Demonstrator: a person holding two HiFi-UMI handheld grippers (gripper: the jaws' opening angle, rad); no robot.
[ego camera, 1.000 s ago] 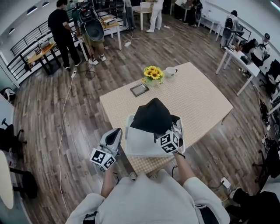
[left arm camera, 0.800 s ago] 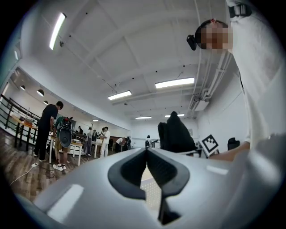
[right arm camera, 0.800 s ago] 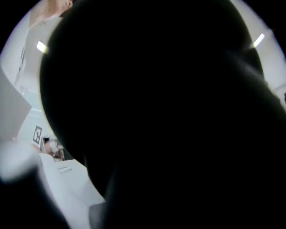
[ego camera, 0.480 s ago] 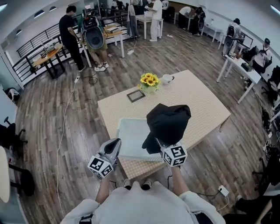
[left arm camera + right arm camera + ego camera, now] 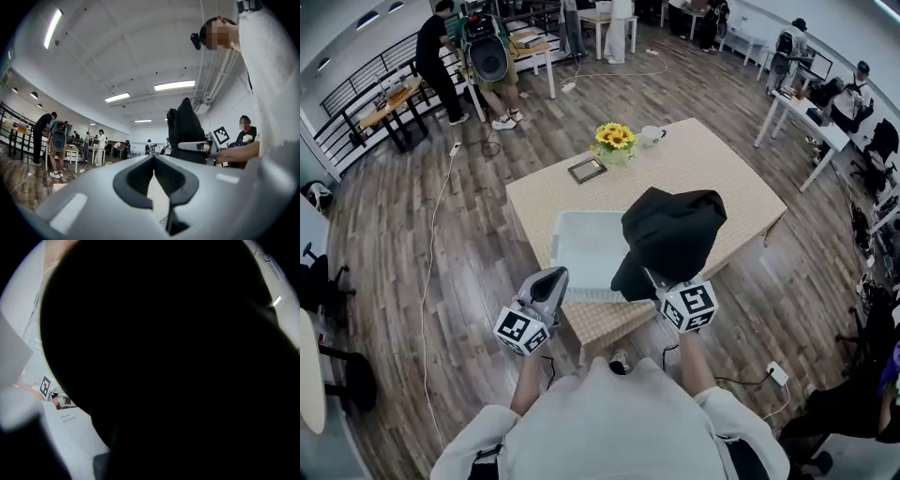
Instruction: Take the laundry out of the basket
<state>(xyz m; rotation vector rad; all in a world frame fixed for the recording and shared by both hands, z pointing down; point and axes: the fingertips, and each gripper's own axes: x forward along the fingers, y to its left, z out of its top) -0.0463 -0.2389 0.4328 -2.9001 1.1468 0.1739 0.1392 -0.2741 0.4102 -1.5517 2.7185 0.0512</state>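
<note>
A black garment (image 5: 671,236) hangs in the air over the right side of the white basket (image 5: 577,251), which stands on the near end of the table (image 5: 722,183). My right gripper (image 5: 653,278) is shut on the garment's lower edge, with its marker cube (image 5: 689,306) nearer me. In the right gripper view the dark garment (image 5: 178,352) fills nearly the whole picture. My left gripper (image 5: 551,278) floats left of the basket's near corner, shut and holding nothing. In the left gripper view its jaws (image 5: 153,159) meet at the tips, and the garment (image 5: 186,129) shows beyond them.
At the table's far end stand a vase of sunflowers (image 5: 614,139), a white cup (image 5: 652,135) and a flat dark frame (image 5: 586,170). A cable (image 5: 431,253) runs along the wooden floor at left. People and desks fill the back and right of the room.
The right gripper has lifted the black garment up out of the basket and over to the right; the basket's inside now shows. The left gripper has shifted a little.
</note>
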